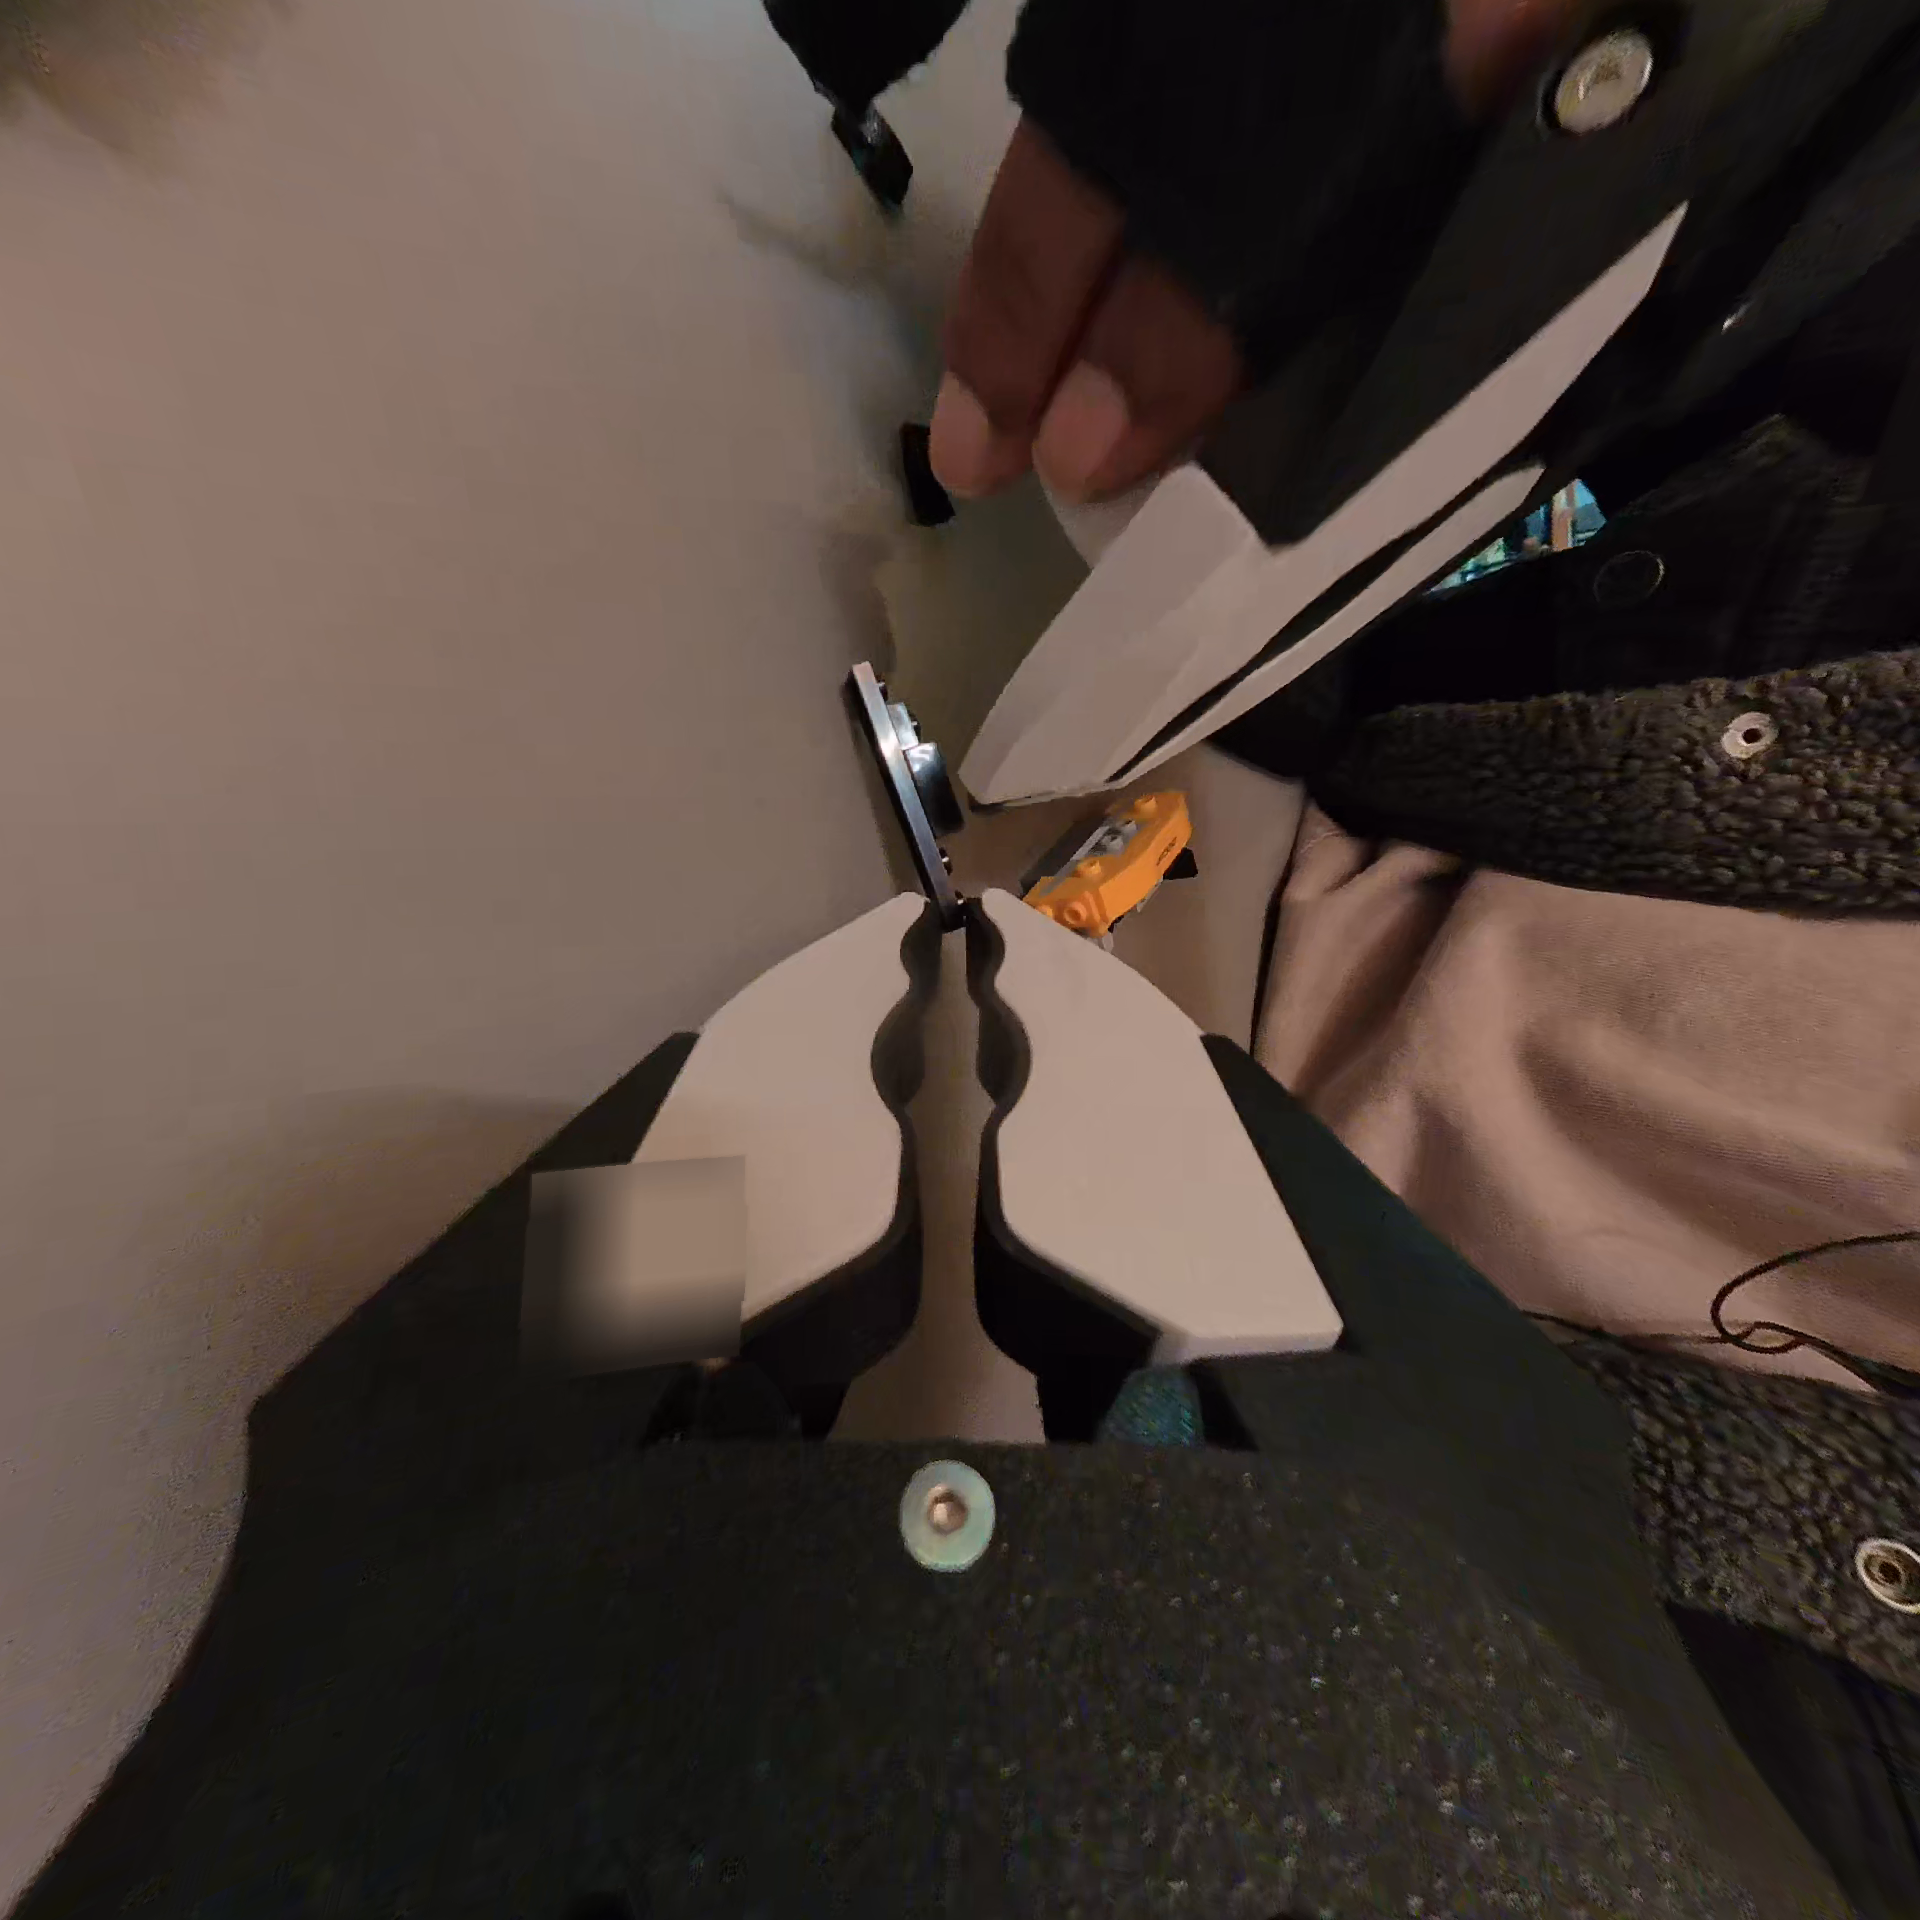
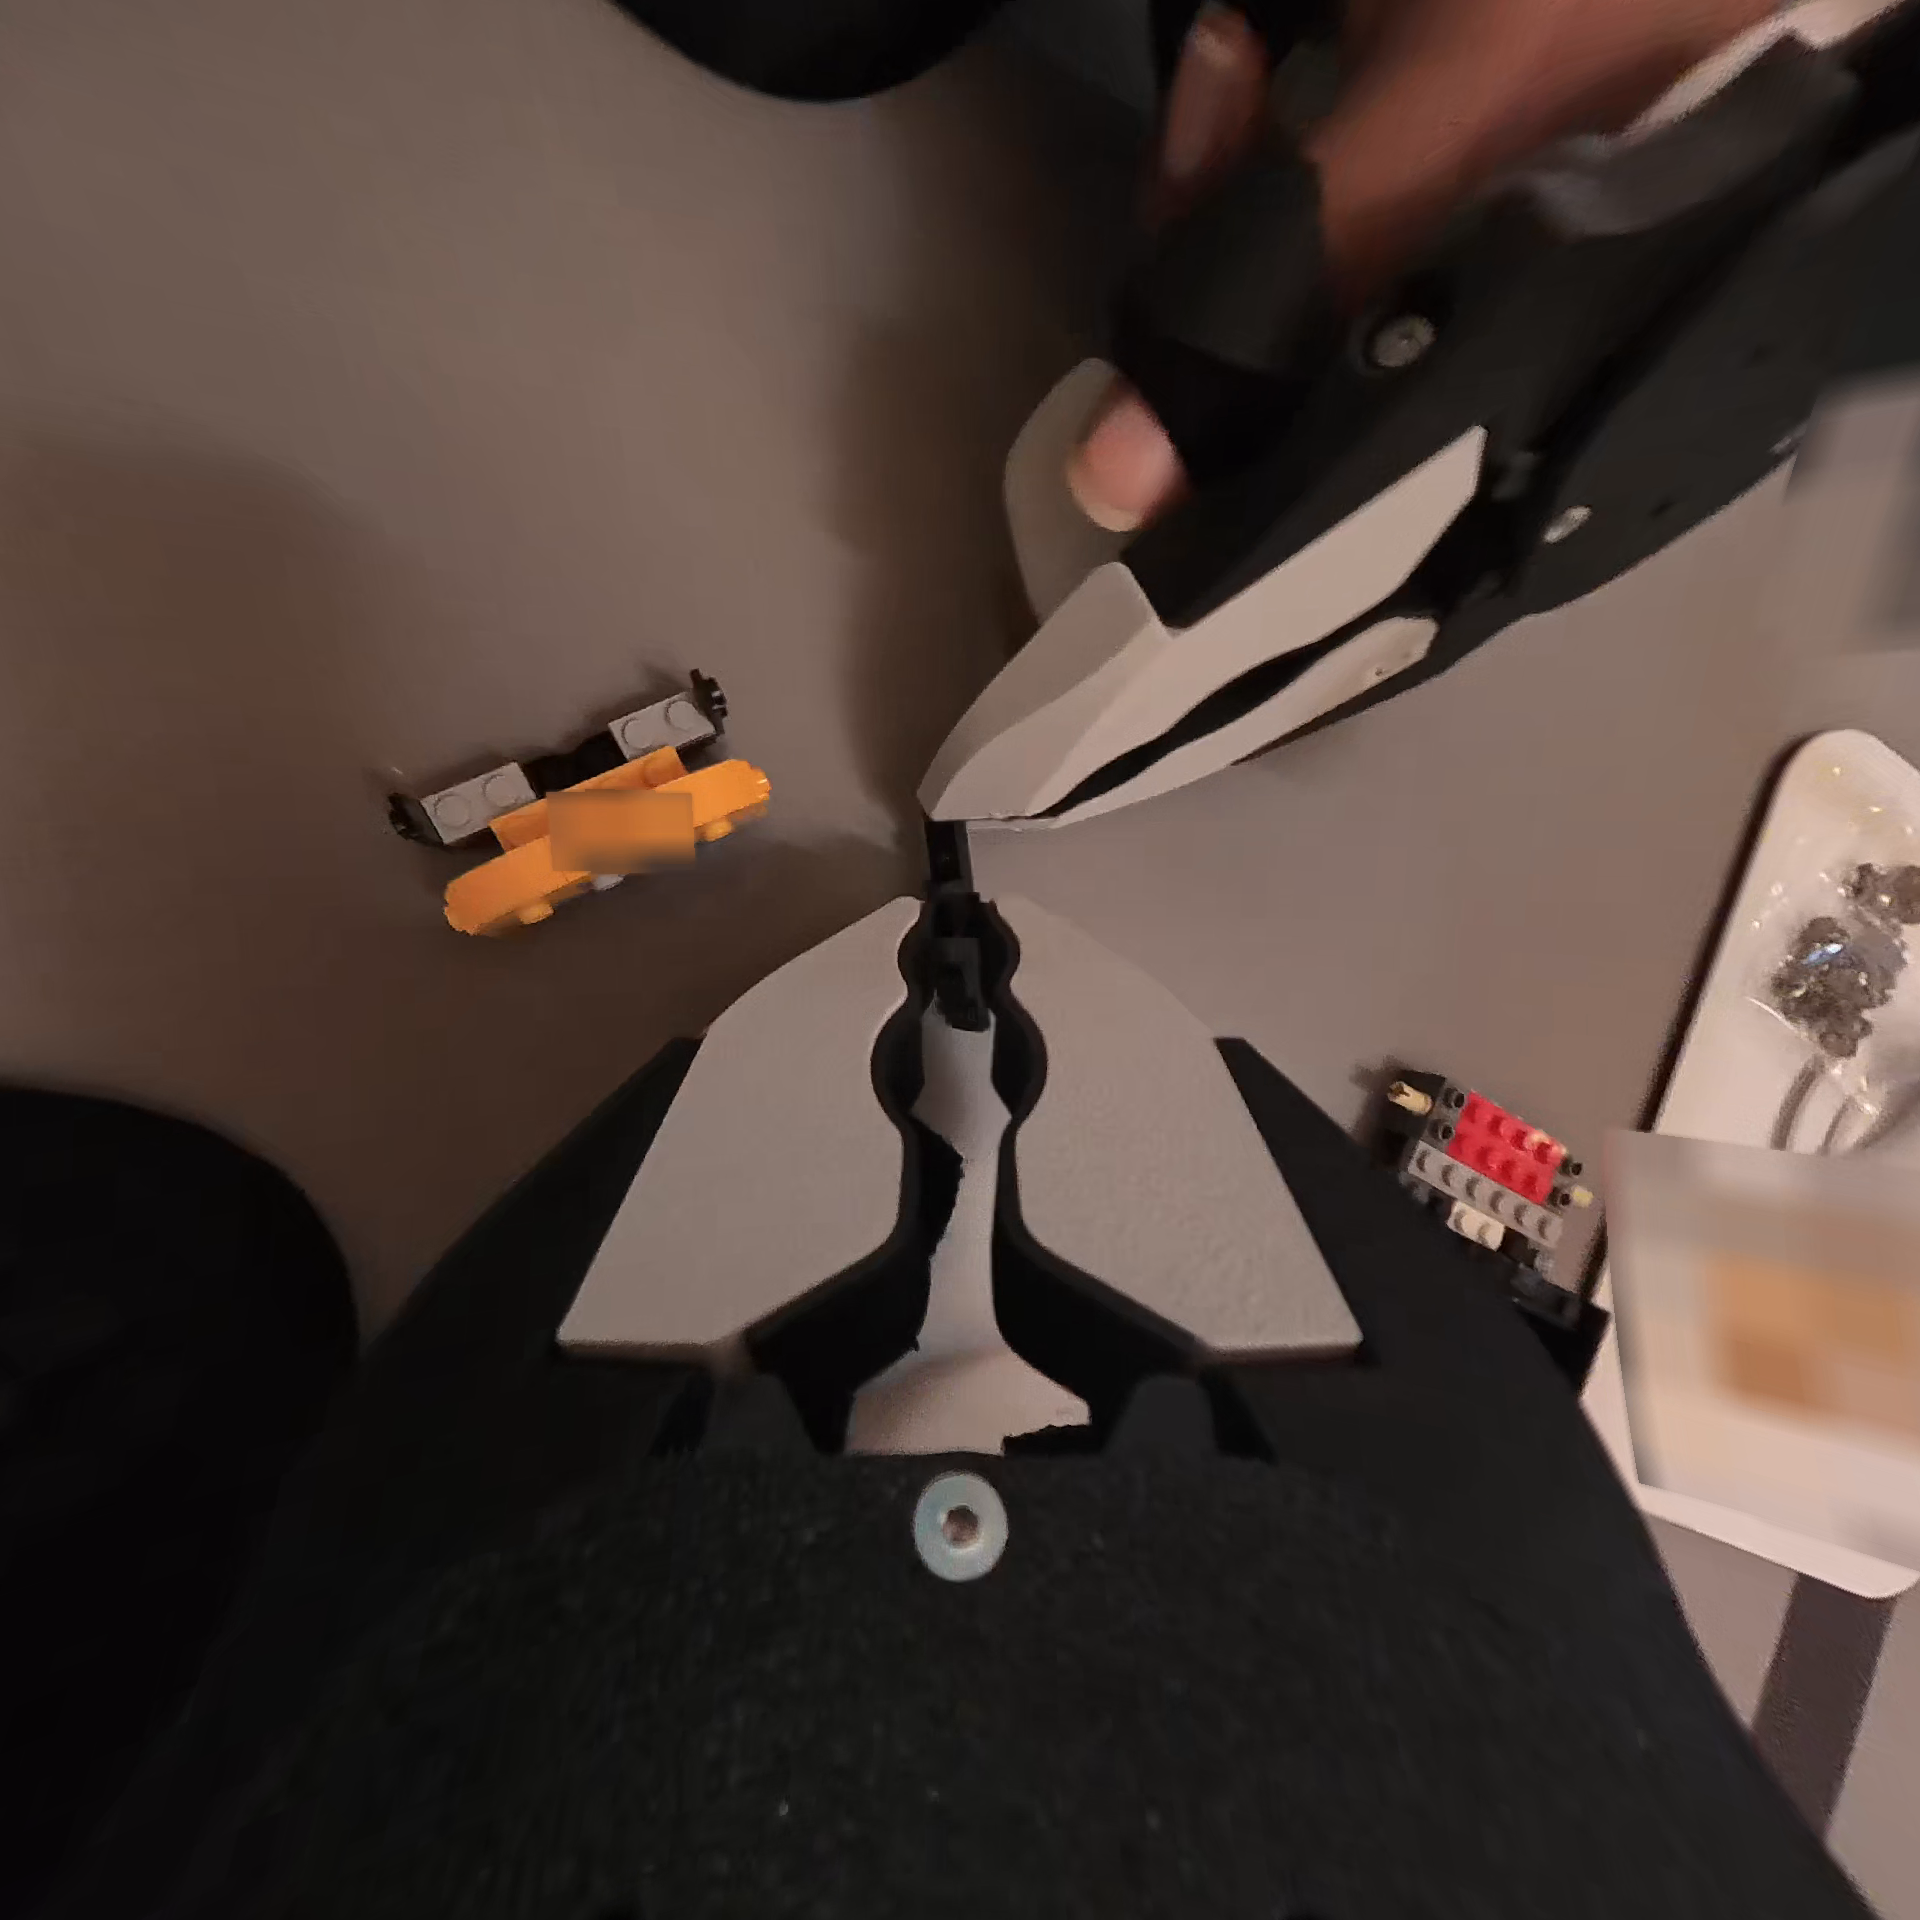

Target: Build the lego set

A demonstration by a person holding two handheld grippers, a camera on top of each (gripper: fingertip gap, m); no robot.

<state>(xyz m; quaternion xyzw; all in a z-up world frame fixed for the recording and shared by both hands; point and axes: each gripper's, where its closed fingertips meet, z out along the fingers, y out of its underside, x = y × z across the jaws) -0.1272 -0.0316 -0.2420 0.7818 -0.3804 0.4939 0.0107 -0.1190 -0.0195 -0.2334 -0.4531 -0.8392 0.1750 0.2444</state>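
Claws (image 1: 951,906) (image 2: 951,914) pinch one black piece (image 2: 951,862) together.

Surface (image 2: 312,416): plain, matte, grey-beige, under my work. Lighting: dim and warm, soft shadows pooling at lower left in the right wrist view. White tray (image 2: 1766,831) at the surface's right edge. No walls or windows visible.

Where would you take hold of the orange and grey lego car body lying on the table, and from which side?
Grip the orange and grey lego car body across its narrow width, jaws on the two long sides, coming from above. It lies flat on the grey table, clear of other pieces. The black axle pins at its ends look too thin to grip, so the middle seems safer.
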